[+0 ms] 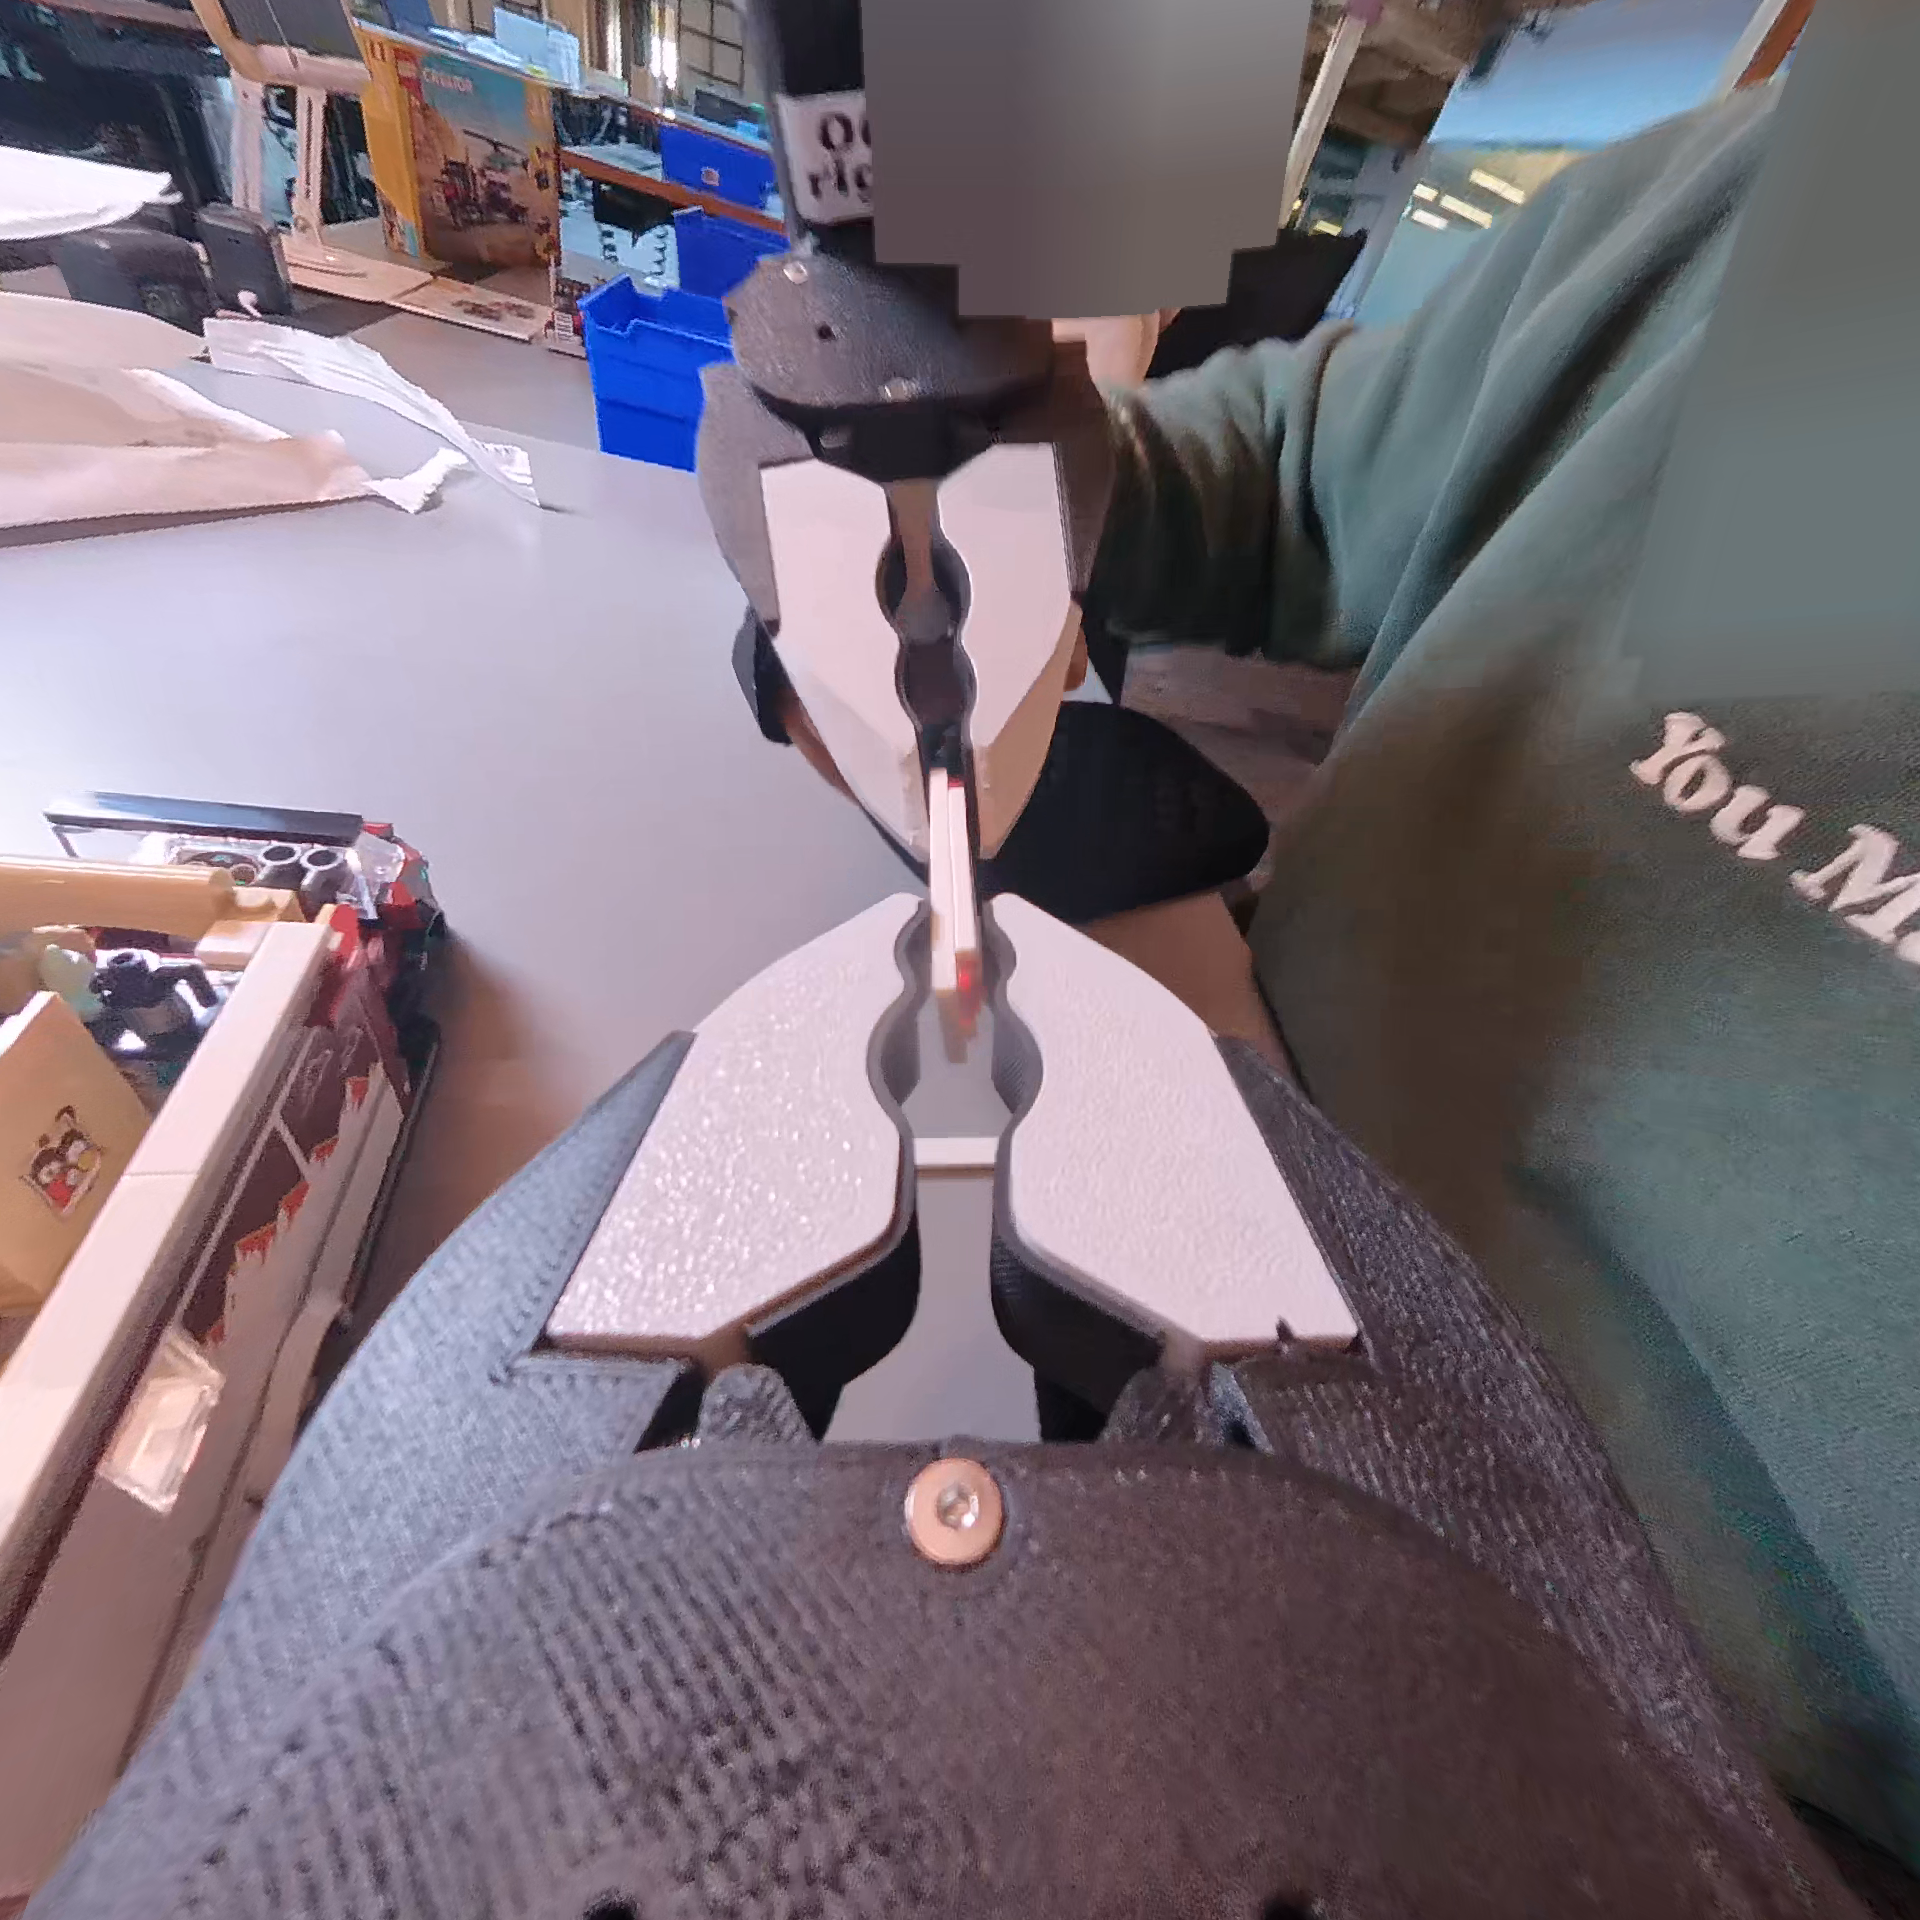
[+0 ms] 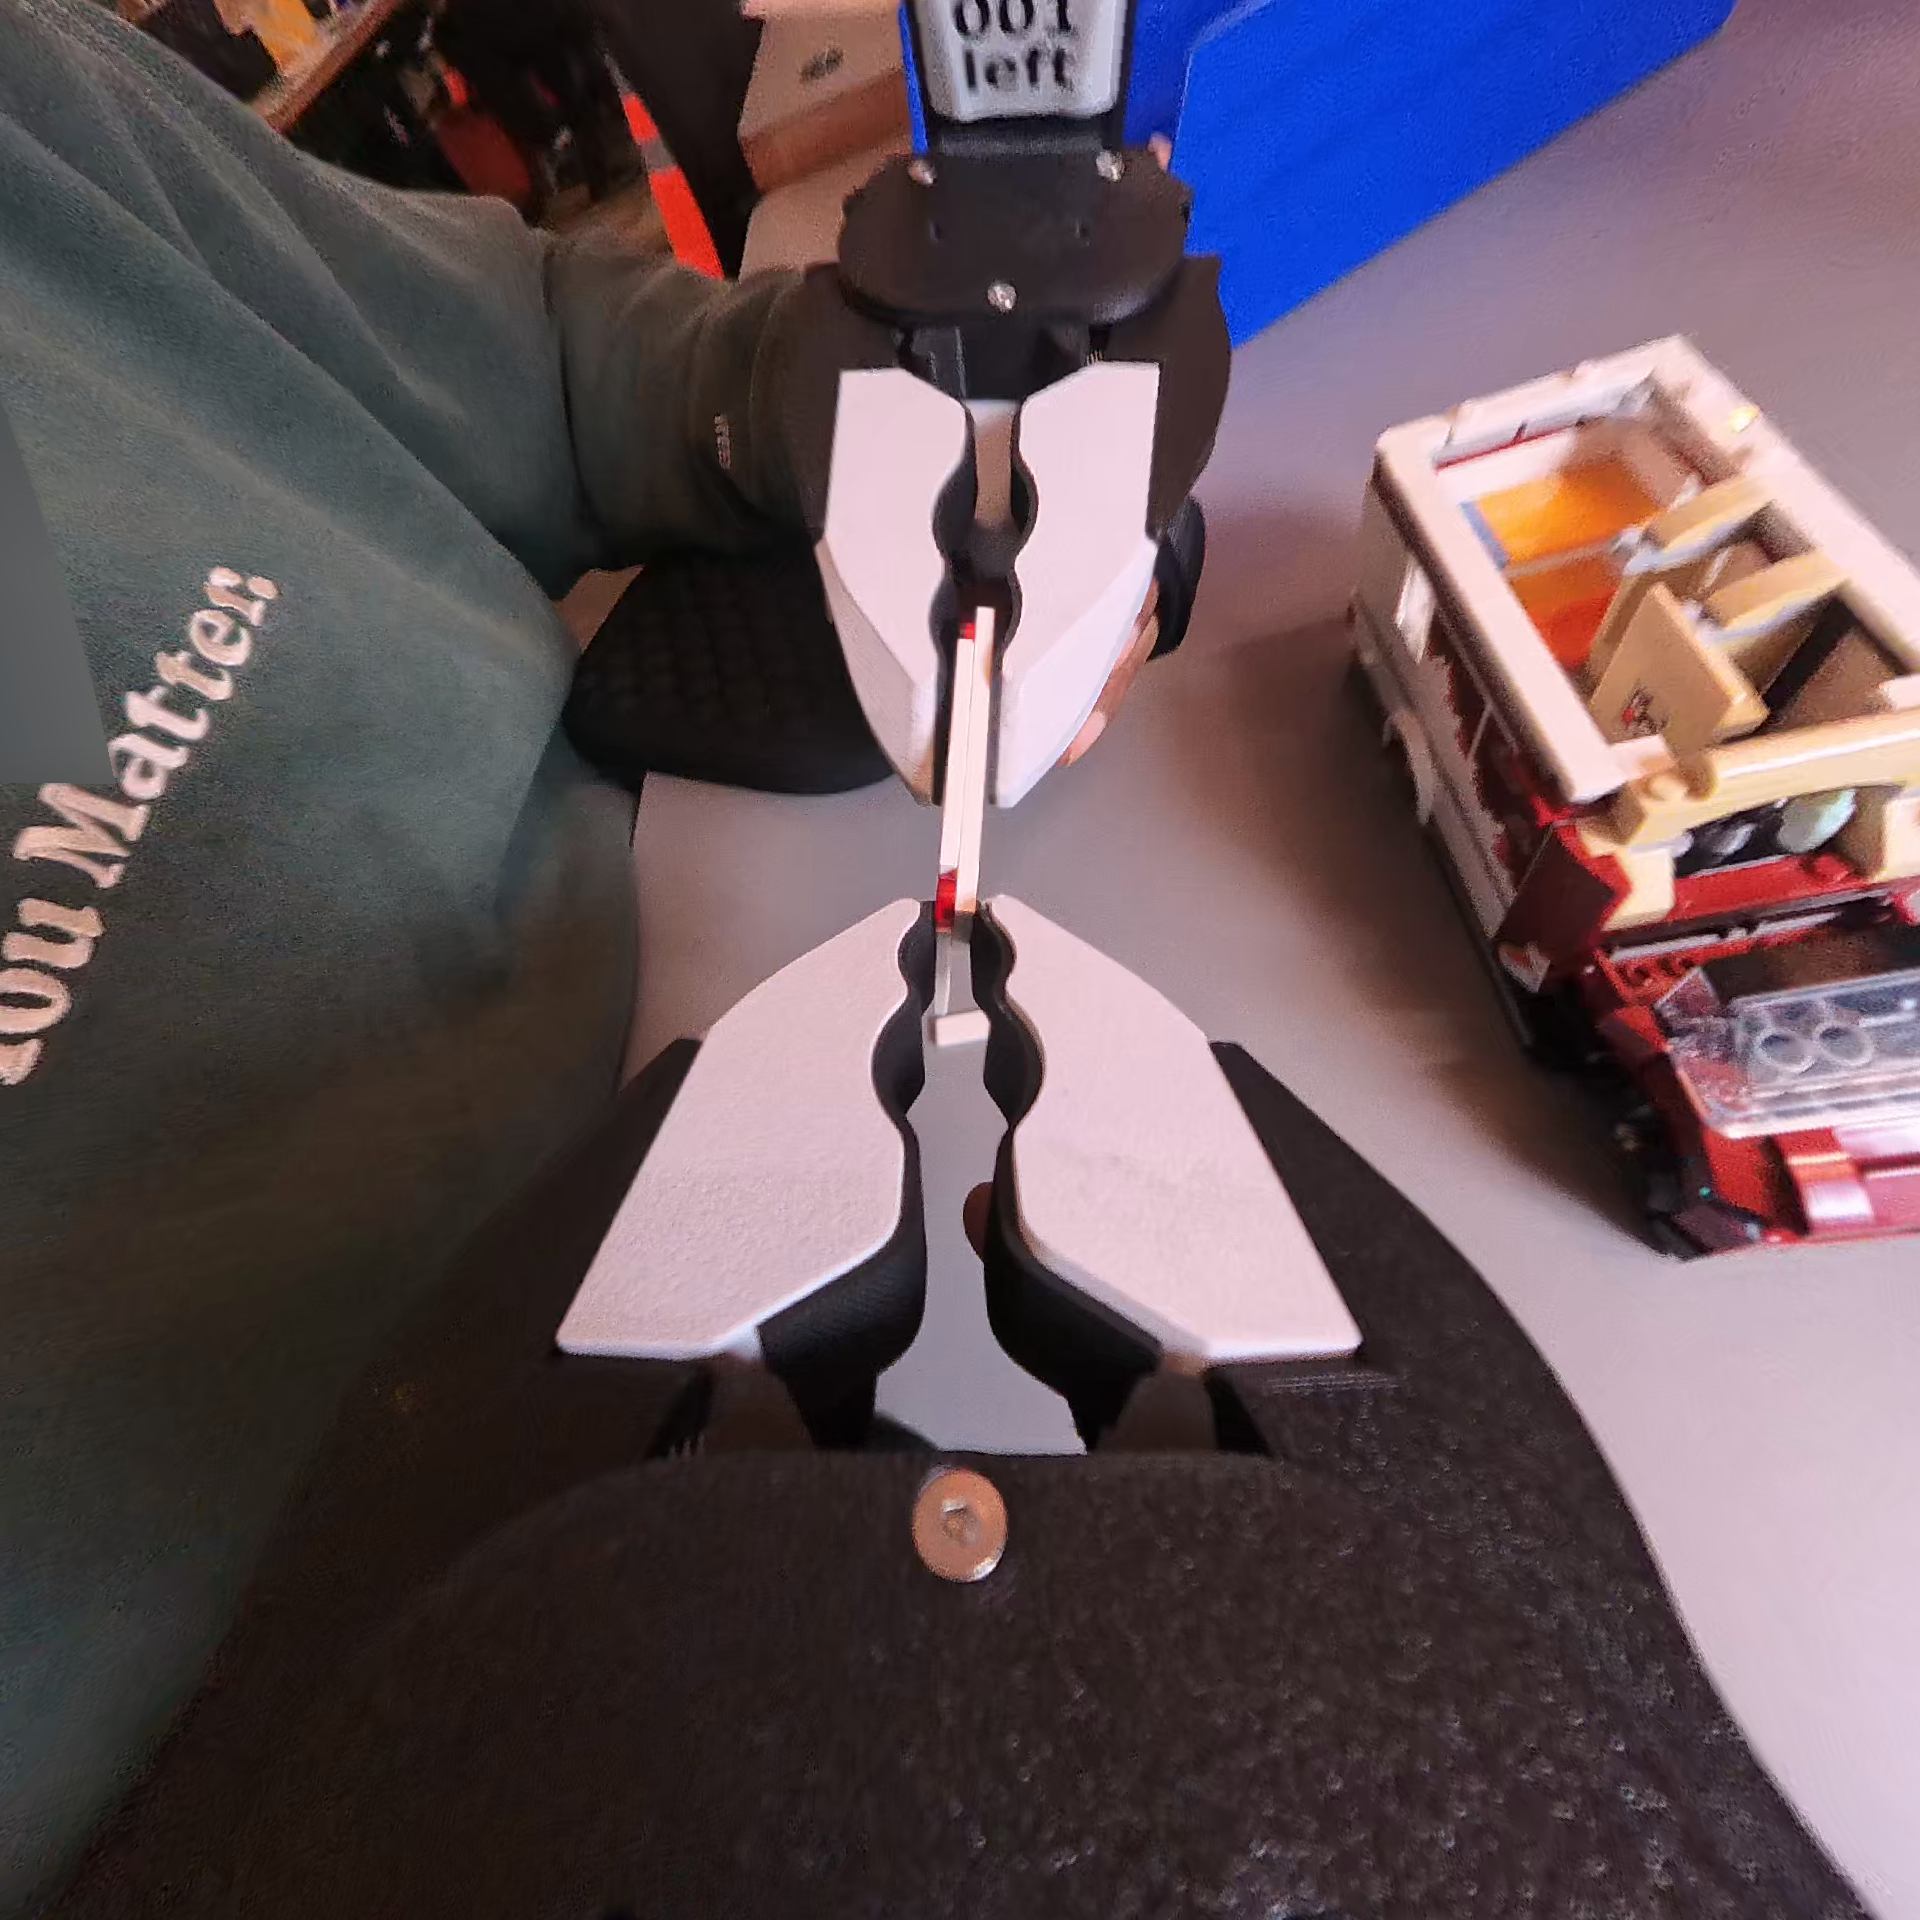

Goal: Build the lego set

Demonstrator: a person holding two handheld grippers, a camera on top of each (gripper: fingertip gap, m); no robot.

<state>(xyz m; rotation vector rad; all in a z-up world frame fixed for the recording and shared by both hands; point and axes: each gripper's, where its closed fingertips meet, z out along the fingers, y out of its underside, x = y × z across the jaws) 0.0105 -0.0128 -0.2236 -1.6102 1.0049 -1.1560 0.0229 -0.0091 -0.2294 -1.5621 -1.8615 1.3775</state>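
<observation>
The two grippers face each other tip to tip above the grey table [image 2: 1299, 987]. Between them runs a thin white strip of flat brick plates with a small red piece [image 2: 961, 821]. My right gripper [image 2: 954, 914] is shut on the end with the red piece. My left gripper [image 1: 954, 920] is shut on the other end of the strip [image 1: 951, 883]. In the right wrist view the left gripper [image 2: 958, 800] has the strip deep between its fingers. In the left wrist view the right gripper [image 1: 951, 854] pinches it at its fingertips.
A red and cream brick-built van with an open roof [image 2: 1662, 831] stands on the table, also at the left in the left wrist view [image 1: 208, 1091]. A person's green sweatshirt [image 1: 1558, 727] is close by. Blue bins [image 1: 649, 374], white paper bags [image 1: 208, 416] and a toy box [image 1: 468, 156] lie farther back. The tips of both grippers are at nearly the same place.
</observation>
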